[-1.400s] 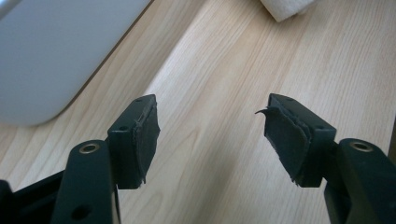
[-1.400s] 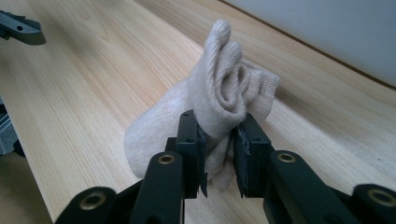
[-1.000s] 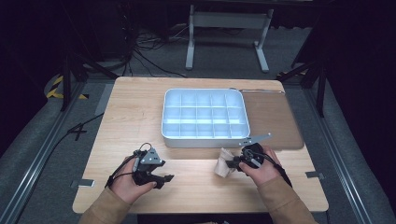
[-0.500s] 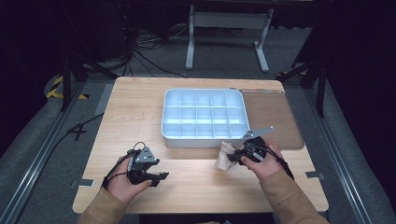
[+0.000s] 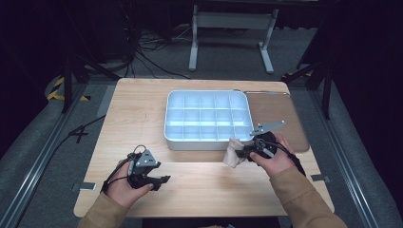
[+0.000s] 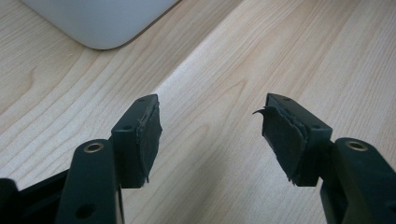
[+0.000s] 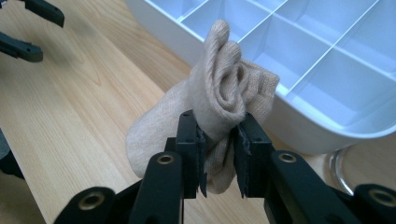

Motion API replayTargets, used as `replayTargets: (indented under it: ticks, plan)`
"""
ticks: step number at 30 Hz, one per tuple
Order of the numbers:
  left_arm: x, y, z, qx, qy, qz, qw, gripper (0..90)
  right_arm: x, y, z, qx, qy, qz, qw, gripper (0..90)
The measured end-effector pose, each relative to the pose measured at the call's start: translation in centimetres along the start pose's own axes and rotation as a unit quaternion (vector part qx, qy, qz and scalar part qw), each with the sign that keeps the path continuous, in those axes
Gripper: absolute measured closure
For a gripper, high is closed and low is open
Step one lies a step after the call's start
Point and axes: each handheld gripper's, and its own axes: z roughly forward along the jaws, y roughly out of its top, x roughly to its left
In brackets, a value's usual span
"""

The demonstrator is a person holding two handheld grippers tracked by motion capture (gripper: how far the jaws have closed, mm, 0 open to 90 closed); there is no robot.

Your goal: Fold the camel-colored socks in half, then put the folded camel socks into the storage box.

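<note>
A rolled beige sock (image 7: 219,88) is pinched between the black jaws of my right gripper (image 7: 219,126). It hangs just above the wooden table (image 5: 199,185), close to the front wall of the white compartment tray (image 7: 308,126). From the high view the sock (image 5: 232,155) and right gripper (image 5: 243,153) sit at the tray's (image 5: 204,142) front right corner. My left gripper (image 5: 160,182) rests low over the table at the front left, open, with bare wood between its jaws (image 6: 210,126). It also appears far off as the left gripper (image 7: 30,28) in the right gripper view.
A brown mat (image 5: 280,114) lies right of the tray. A metal ring (image 7: 341,172) rests on the table by the tray's corner. Cables trail from both grippers. A grey stand (image 5: 233,28) and floor cables lie beyond the table's far edge.
My right gripper has carried the sock a little forward, closer to the tray's front wall. The left gripper has drifted slightly left and stays open.
</note>
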Motion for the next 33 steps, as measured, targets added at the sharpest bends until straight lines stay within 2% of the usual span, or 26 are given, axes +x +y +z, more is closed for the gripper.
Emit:
replayTargets:
  ticks: [3,17,21,26,29,33]
  plan:
    - [-0.1,0.1,0.0,0.007,0.003,0.004,1.0,37.7,-0.4,0.5,-0.4,-0.005,-0.003,0.004,1.0,74.6]
    - [0.1,-0.1,-0.1,0.002,-0.001,-0.001,1.0,37.7,-1.3,2.8,-1.3,-0.016,-0.019,0.0,0.9997,74.6]
    - [0.2,-0.2,-0.2,0.0,0.001,-0.008,1.0,37.7,-2.0,3.2,-1.2,-0.018,-0.025,0.008,0.9995,74.6]
    - [0.2,-0.1,-0.3,0.004,0.0,-0.002,1.0,37.7,-3.2,3.9,-1.1,-0.02,-0.039,0.012,0.999,74.5]
    - [0.1,-0.3,-0.2,0.0,0.002,-0.009,1.0,37.8,-3.9,4.3,-0.8,-0.015,-0.05,0.012,0.9986,74.4]
    - [0.2,-0.3,-0.3,0.002,0.002,-0.007,1.0,37.8,-4.6,4.7,-0.6,-0.007,-0.063,0.011,0.9979,74.4]
